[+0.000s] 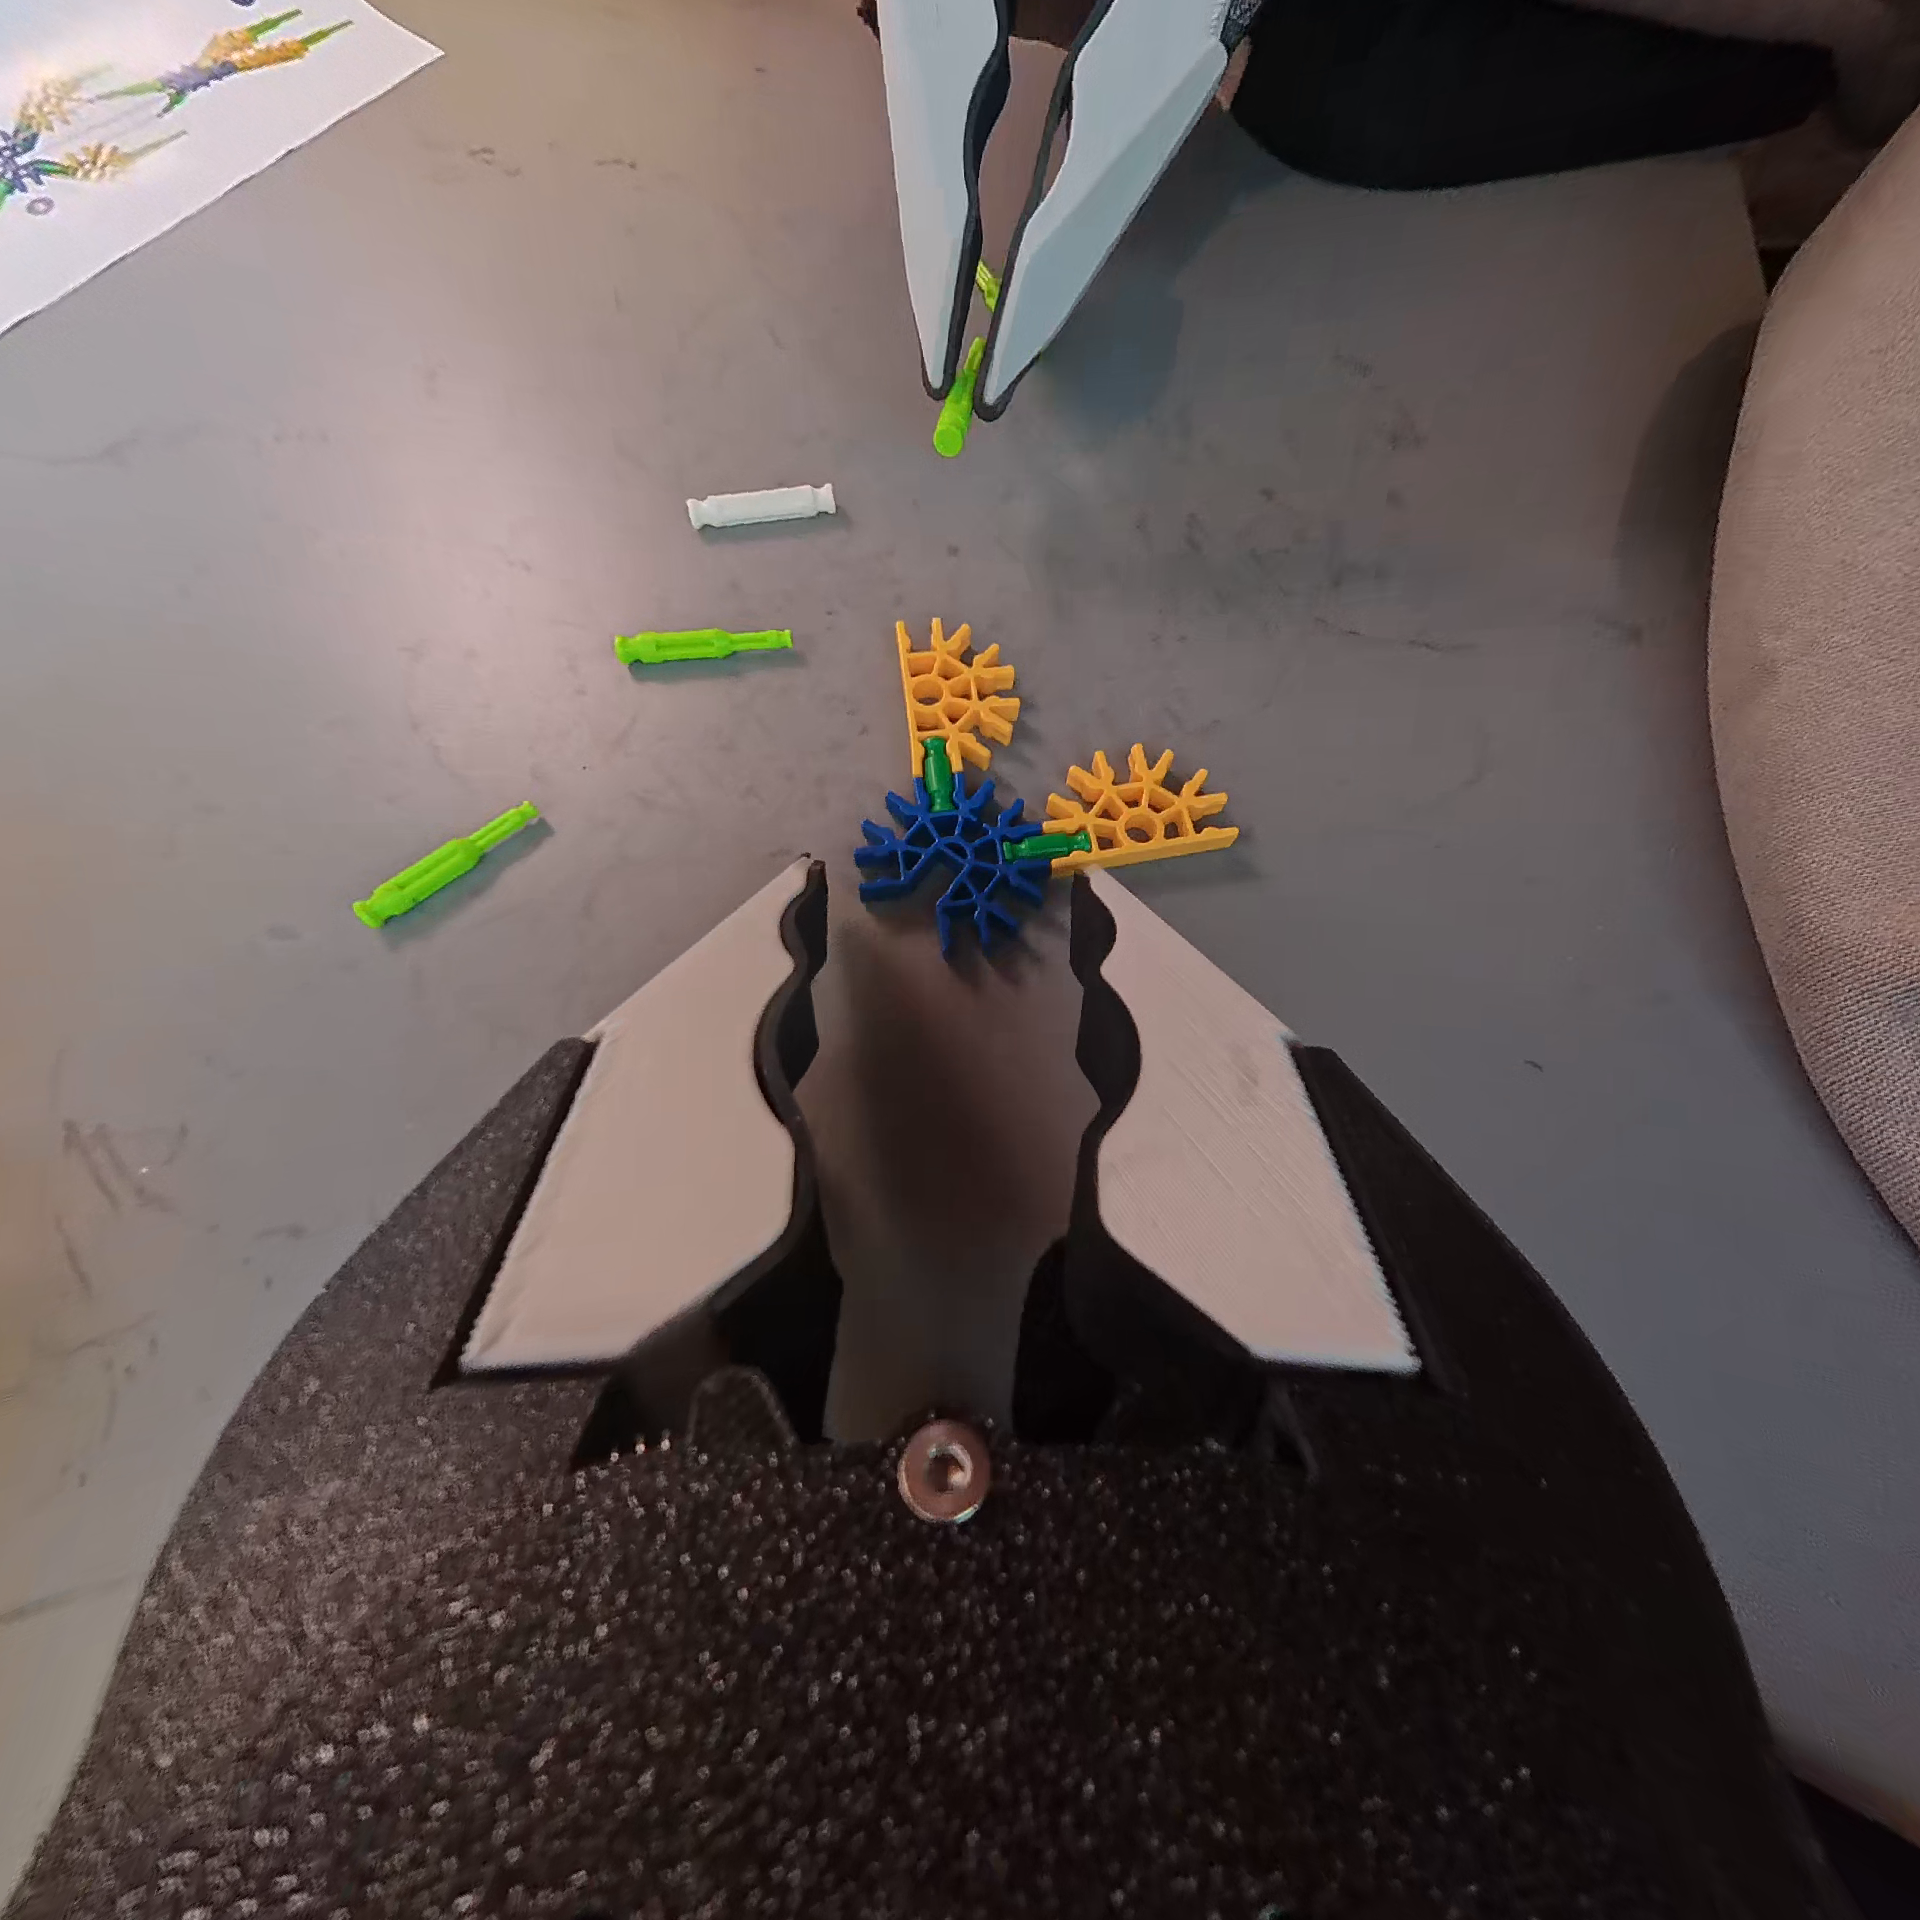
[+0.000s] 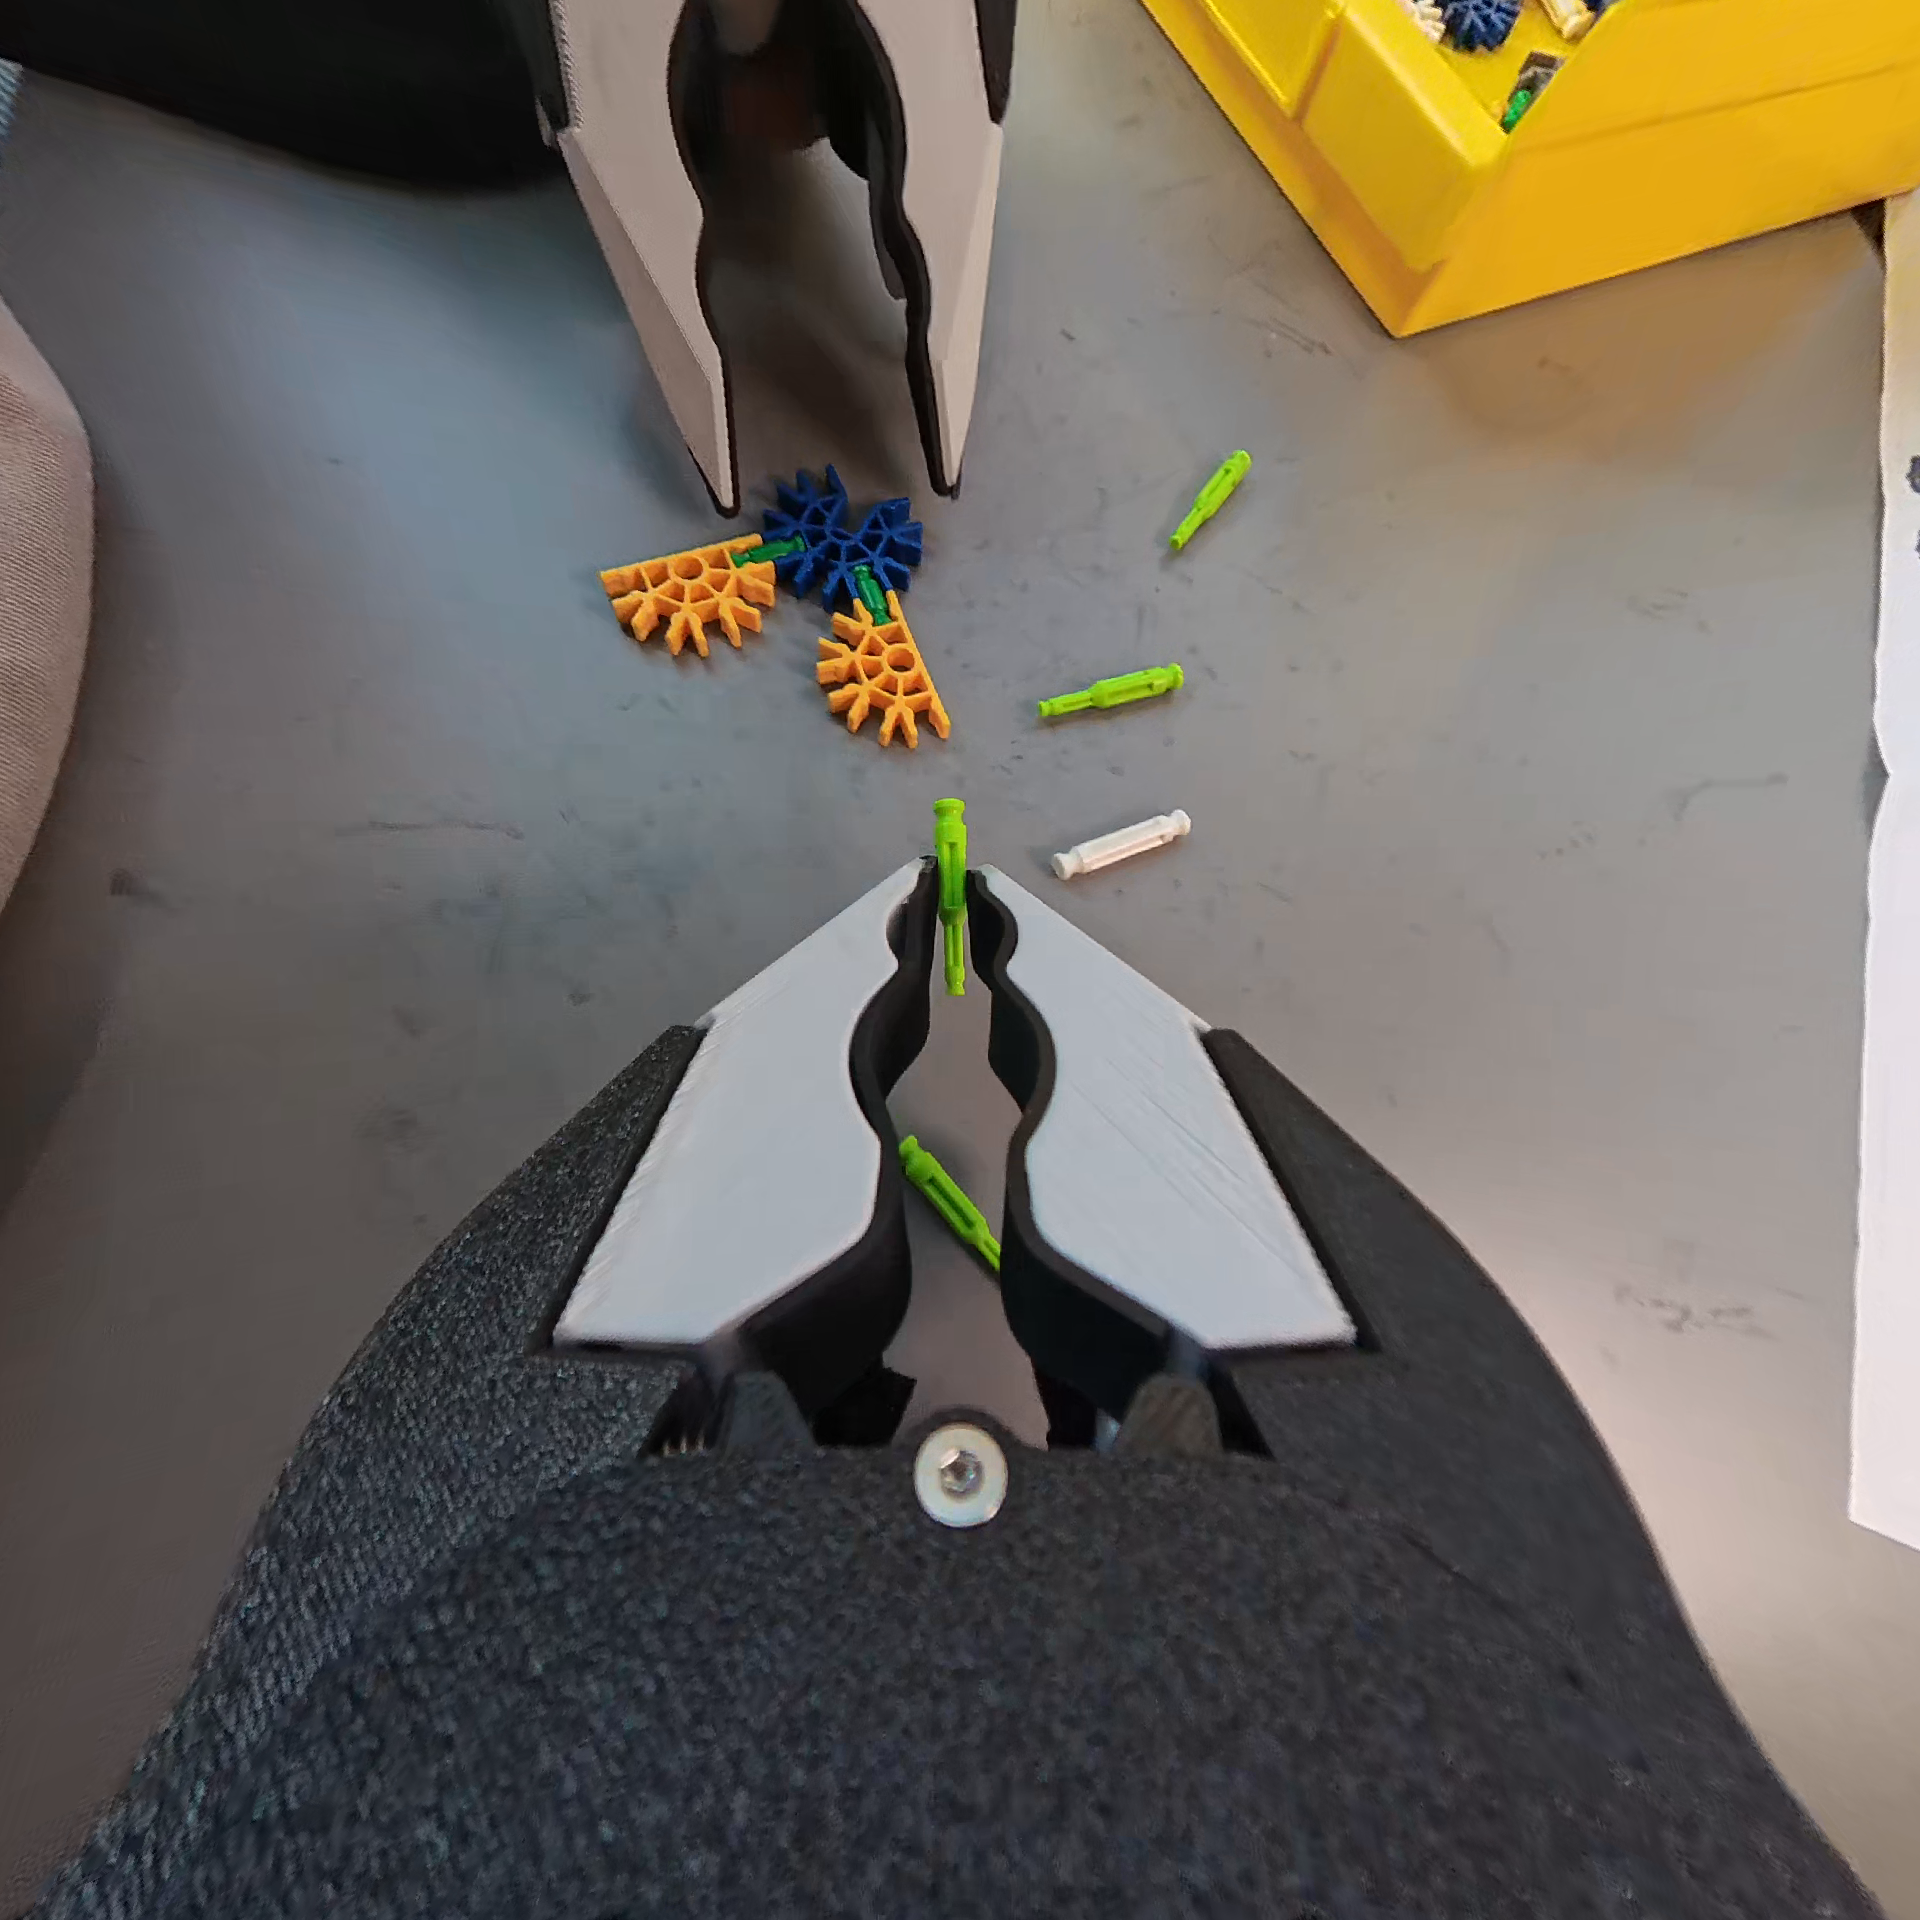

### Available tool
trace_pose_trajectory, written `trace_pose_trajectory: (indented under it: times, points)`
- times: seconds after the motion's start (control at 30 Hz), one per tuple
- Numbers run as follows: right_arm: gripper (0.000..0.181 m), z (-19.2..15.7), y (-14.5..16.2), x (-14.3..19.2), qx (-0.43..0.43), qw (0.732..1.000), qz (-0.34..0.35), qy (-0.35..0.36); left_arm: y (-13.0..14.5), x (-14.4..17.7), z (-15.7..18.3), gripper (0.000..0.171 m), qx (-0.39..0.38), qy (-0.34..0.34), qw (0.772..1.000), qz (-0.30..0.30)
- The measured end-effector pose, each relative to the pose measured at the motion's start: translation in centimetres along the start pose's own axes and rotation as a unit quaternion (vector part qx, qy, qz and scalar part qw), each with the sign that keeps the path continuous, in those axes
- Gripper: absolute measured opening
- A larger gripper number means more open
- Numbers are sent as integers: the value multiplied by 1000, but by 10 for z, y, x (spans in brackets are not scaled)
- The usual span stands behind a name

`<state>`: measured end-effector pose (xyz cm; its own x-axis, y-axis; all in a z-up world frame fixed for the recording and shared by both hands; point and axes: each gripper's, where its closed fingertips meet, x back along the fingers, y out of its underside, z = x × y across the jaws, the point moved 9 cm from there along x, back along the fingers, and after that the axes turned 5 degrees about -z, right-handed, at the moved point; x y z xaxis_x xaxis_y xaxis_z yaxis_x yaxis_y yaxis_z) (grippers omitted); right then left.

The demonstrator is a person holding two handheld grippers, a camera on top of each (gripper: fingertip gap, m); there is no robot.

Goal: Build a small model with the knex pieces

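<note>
A blue snowflake connector (image 1: pixel 956 854) lies on the grey table, joined by two short dark green rods to two orange fan connectors (image 1: pixel 954 691) (image 1: pixel 1141 812). My left gripper (image 1: pixel 948 873) is open, its tips on either side of the blue connector's near edge. My right gripper (image 2: pixel 948 871) is shut on a light green rod (image 2: pixel 950 883), held a little short of the assembly (image 2: pixel 842 540); it shows in the left wrist view (image 1: pixel 964 393). Another green rod (image 2: pixel 948 1200) lies on the table under the right jaws.
Two loose light green rods (image 1: pixel 702 646) (image 1: pixel 447 864) and a white rod (image 1: pixel 761 507) lie left of the assembly. A printed picture sheet (image 1: pixel 156 135) is at far left. A yellow parts bin (image 2: pixel 1538 156) stands at the right view's top right. A grey cushioned edge (image 1: pixel 1829 727) borders the table. The gap from one gripper's tips to the other's is roughly 11 cm.
</note>
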<state>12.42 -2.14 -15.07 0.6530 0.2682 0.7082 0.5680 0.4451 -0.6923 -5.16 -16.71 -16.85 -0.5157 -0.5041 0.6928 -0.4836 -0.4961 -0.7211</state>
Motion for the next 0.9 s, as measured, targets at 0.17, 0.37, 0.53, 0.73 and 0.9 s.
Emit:
trace_pose_trajectory:
  times: [0.17, 0.37, 0.53, 0.73, 0.9]
  points:
    - [3, -8, -8, -9, 2, 1000, -4, -14, -1, -5, 4, 40, -11, 16, 1000, -19]
    - [3, -14, -11, -17, 3, 1000, -15, -25, -1, -4, 11, 38, -12, 36, 999, -16]
    - [3, -15, -12, -21, 0, 999, -18, -31, -2, -5, 19, 35, -21, 61, 998, -16]
    - [3, -7, -6, -18, -9, 999, -31, -15, -4, -4, 20, 35, -24, 49, 998, -5]
    - [3, 0, 1, -15, -16, 999, -48, 2, -6, -8, 22, 38, -37, 39, 998, -9]
